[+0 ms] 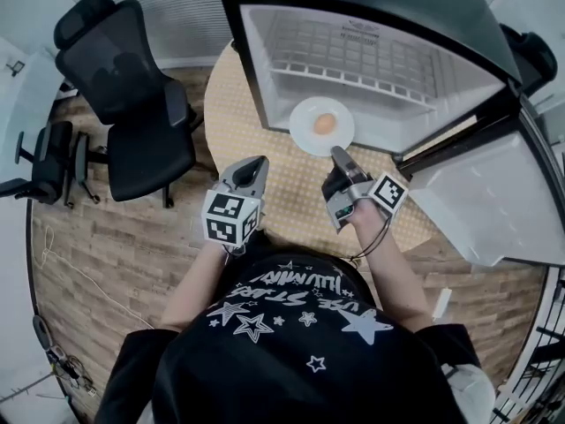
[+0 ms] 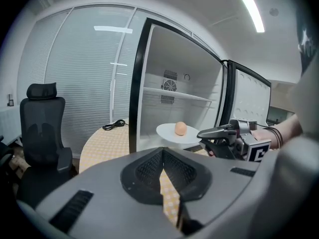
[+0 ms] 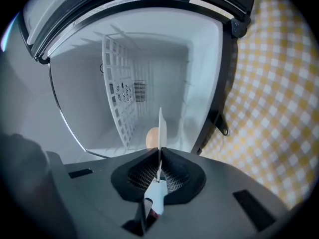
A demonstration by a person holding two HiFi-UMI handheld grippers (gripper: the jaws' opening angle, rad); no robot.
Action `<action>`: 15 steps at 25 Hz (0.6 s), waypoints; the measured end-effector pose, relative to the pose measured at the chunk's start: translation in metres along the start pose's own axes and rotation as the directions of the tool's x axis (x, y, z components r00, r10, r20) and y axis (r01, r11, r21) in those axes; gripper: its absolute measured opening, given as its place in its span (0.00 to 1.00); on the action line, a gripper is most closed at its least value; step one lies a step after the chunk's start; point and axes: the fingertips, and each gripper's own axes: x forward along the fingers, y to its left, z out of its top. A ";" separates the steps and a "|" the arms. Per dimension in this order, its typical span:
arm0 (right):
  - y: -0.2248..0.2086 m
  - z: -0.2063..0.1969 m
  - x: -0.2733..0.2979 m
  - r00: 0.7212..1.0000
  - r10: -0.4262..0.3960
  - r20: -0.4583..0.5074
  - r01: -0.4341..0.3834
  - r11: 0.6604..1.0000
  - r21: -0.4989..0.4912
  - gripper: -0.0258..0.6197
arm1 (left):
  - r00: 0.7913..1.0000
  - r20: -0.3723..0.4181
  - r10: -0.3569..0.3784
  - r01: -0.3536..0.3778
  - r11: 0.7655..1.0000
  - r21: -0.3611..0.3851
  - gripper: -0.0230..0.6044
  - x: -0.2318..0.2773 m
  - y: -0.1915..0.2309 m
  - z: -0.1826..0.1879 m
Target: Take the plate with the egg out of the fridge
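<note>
Grey left gripper (image 1: 256,164) hangs closed and empty over the yellow-checked counter (image 1: 287,206), clear of the work. Right gripper (image 1: 338,155) is clamped on the near rim of the white round plate (image 1: 305,117). Brown egg (image 1: 324,124) sits centred, the plate at the mouth of the open fridge (image 1: 380,60). Edge grip likely chosen for a level pull-out.

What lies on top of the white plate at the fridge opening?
One brown egg lies on the plate. The right hand-held gripper is shut on its near rim and covers that bit of the rim.
</note>
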 end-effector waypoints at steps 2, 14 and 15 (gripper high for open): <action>0.001 0.000 -0.009 1.000 0.003 -0.024 -0.003 1.000 -0.002 0.09 | 1.000 0.004 0.023 -0.023 1.000 -0.009 0.04 -0.003 -0.008 -0.002; -0.006 -0.004 -0.047 0.983 0.024 -0.184 -0.024 1.000 0.001 0.09 | 0.980 -0.020 0.196 -0.197 0.976 -0.090 0.04 -0.036 -0.044 -0.034; -0.007 -0.004 -0.050 0.982 0.023 -0.187 -0.022 1.000 0.008 0.09 | 0.980 -0.023 0.198 -0.199 0.975 -0.095 0.04 -0.037 -0.048 -0.036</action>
